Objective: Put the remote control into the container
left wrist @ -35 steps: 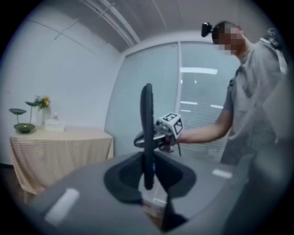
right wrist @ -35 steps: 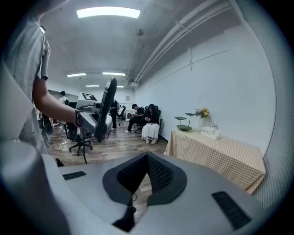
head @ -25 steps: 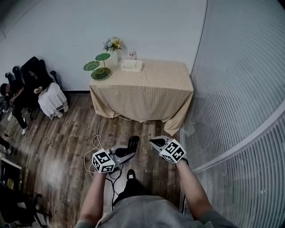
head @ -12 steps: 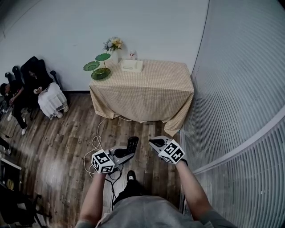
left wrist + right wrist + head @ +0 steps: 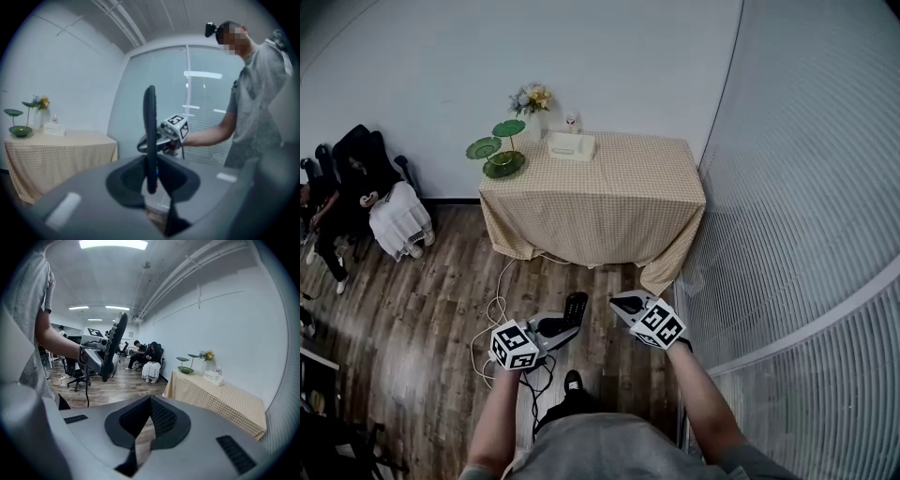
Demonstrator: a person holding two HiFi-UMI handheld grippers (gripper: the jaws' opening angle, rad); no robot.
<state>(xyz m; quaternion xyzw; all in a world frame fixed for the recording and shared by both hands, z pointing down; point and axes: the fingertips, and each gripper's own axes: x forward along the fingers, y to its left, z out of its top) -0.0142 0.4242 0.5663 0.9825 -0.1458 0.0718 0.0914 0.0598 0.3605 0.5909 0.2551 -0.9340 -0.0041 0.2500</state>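
Site: a white wall (image 5: 609, 66) fills the top of the head view. A slatted partition (image 5: 806, 187) runs down the right side. A dark wooden floor (image 5: 422, 291) occupies the lower left.

A tabletop (image 5: 619, 173) under a checked cloth stands against the wall, just above frame centre. The cloth hangs down on the sides that show.

Seated people (image 5: 356, 187) are at the left edge on dark chairs, well apart from the tabletop.

Left gripper (image 5: 565, 328): low in the frame, left of centre, over the floor. Its own view shows the jaws (image 5: 151, 180) closed on the remote control (image 5: 150, 136), which stands upright and edge-on between them, its upper part rising clear above the jaws. In the head view the remote control (image 5: 575, 307) projects from the jaws toward the tabletop but is well short of it.

Right gripper (image 5: 623, 303): just right of the left one, also over the floor. Its own view shows the jaws (image 5: 149, 416) together with nothing between them.

On the tabletop's far left corner are a green tiered stand (image 5: 499, 150) and a vase of flowers (image 5: 532, 97). The white container (image 5: 571, 145) sits just right of them, near the wall.

A pale cable (image 5: 492, 309) lies looped on the floor beside the left gripper.
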